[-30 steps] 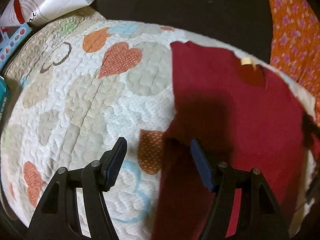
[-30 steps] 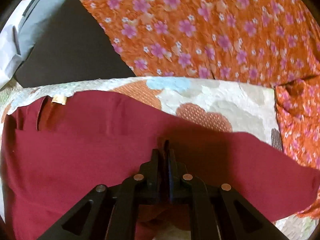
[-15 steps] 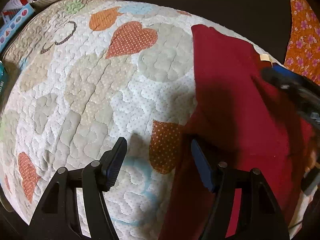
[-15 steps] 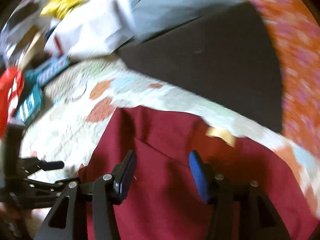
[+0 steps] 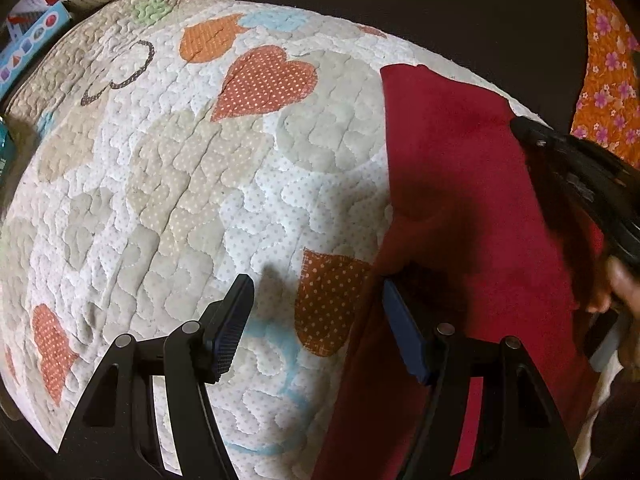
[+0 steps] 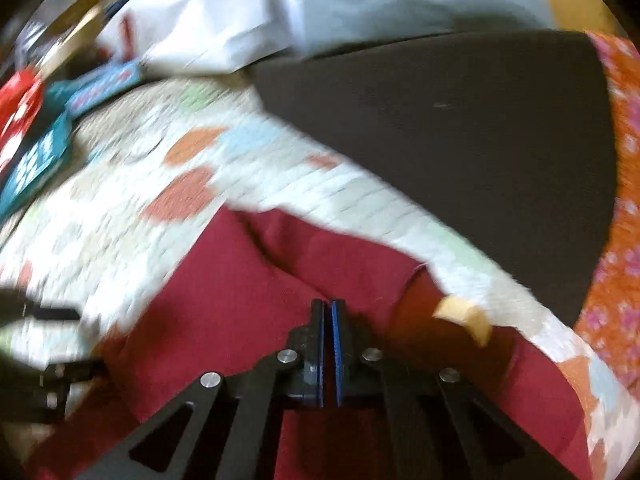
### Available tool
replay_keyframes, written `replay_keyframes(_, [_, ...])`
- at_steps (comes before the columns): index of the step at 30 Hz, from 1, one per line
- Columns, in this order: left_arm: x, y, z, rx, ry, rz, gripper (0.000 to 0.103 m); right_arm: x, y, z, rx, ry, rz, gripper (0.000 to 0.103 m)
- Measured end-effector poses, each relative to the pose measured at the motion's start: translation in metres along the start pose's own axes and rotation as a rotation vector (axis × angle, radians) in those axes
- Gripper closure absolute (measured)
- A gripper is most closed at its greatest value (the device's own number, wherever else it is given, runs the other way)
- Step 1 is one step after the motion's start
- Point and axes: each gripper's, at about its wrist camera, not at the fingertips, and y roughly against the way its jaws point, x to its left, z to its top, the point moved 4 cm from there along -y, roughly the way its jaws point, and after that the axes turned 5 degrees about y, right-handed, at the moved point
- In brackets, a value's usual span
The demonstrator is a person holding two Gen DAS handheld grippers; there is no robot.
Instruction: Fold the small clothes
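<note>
Right gripper fingers, spread half a second ago, now pressed together, apparently pinching the maroon garment near its collar tag. Left gripper stays wide over the garment's edge on the heart quilt. Next fold likely starting.

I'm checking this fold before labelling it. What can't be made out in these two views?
- Right wrist view: motion blur; whether the shut right gripper pinches the red garment is unclear.
- Right wrist view: the tan tag is too blurred to read.
- Left wrist view: the garment's right side is hidden by the right gripper.
- Left wrist view: the left gripper is open; the garment's near end is cut off by the frame.
</note>
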Motion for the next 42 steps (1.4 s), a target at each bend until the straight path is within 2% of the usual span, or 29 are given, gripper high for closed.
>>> replay_keyframes(2, [-0.001,0.001,0.0,-0.006,-0.003,0.007,0.036,0.0,-0.014,0.002,0.038,-0.029,-0.032,0.1])
replay_keyframes(4, [0.0,0.003,0.001,-0.018,-0.003,0.016,0.036,0.006,-0.018,0.002,0.032,-0.05,0.004,0.1])
replay_keyframes(8, [0.008,0.025,0.009,-0.091,0.054,-0.035,0.036,0.001,0.018,-0.015,0.015,-0.184,0.101,0.098])
replay_keyframes(11, [0.006,0.035,0.014,-0.153,0.065,-0.039,0.036,0.012,0.041,-0.043,0.005,-0.217,0.133,0.098])
replay_keyframes(12, [0.002,0.031,0.013,-0.141,0.054,-0.042,0.036,0.017,0.042,-0.052,0.018,-0.217,0.135,0.098])
replay_keyframes(14, [-0.009,0.018,0.007,-0.096,0.019,-0.036,0.036,0.026,0.027,-0.075,0.106,-0.228,0.145,0.098])
replay_keyframes(16, [-0.021,-0.001,-0.001,-0.03,-0.053,-0.011,0.036,0.027,0.035,-0.081,0.071,-0.253,0.138,0.098])
replay_keyframes(19, [-0.027,-0.015,-0.012,0.022,-0.101,0.022,0.036,0.014,0.066,-0.087,0.054,-0.318,0.131,0.098])
replay_keyframes(20, [-0.027,-0.016,-0.012,0.025,-0.107,0.027,0.036,0.002,0.084,-0.091,0.015,-0.338,0.106,0.098])
replay_keyframes(21, [-0.027,-0.015,-0.012,0.02,-0.103,0.027,0.036,-0.012,0.099,-0.098,-0.002,-0.351,0.043,0.097])
replay_keyframes(24, [-0.028,-0.009,-0.009,-0.002,-0.099,0.019,0.036,-0.06,0.134,-0.121,0.015,-0.397,-0.184,0.095])
replay_keyframes(26, [-0.028,-0.007,-0.009,-0.01,-0.098,0.032,0.036,-0.092,0.148,-0.142,0.03,-0.456,-0.245,0.091])
replay_keyframes(27, [-0.027,-0.006,-0.009,-0.007,-0.092,0.031,0.036,-0.104,0.147,-0.153,0.055,-0.467,-0.261,0.087])
replay_keyframes(28, [-0.027,-0.006,-0.009,0.0,-0.083,0.023,0.036,-0.118,0.138,-0.169,0.122,-0.483,-0.275,0.076])
replay_keyframes(29, [-0.027,-0.006,-0.009,0.004,-0.078,0.017,0.036,-0.131,0.129,-0.187,0.196,-0.526,-0.264,0.076])
replay_keyframes(30, [-0.028,-0.004,-0.009,0.003,-0.077,0.011,0.036,-0.139,0.132,-0.199,0.178,-0.6,-0.221,0.076])
replay_keyframes(32, [-0.028,0.002,-0.009,-0.016,-0.082,0.013,0.036,-0.149,0.153,-0.211,0.083,-0.72,-0.142,0.076])
replay_keyframes(34, [-0.026,0.009,-0.01,-0.034,-0.071,0.013,0.036,-0.155,0.179,-0.228,0.013,-0.794,-0.121,0.075])
replay_keyframes(38, [-0.027,0.013,-0.009,-0.035,-0.055,-0.014,0.036,-0.169,0.216,-0.285,0.014,-0.901,-0.196,0.075])
replay_keyframes(42, [-0.033,0.011,-0.014,-0.024,-0.072,-0.008,0.036,-0.198,0.252,-0.348,-0.041,-1.101,-0.259,0.074])
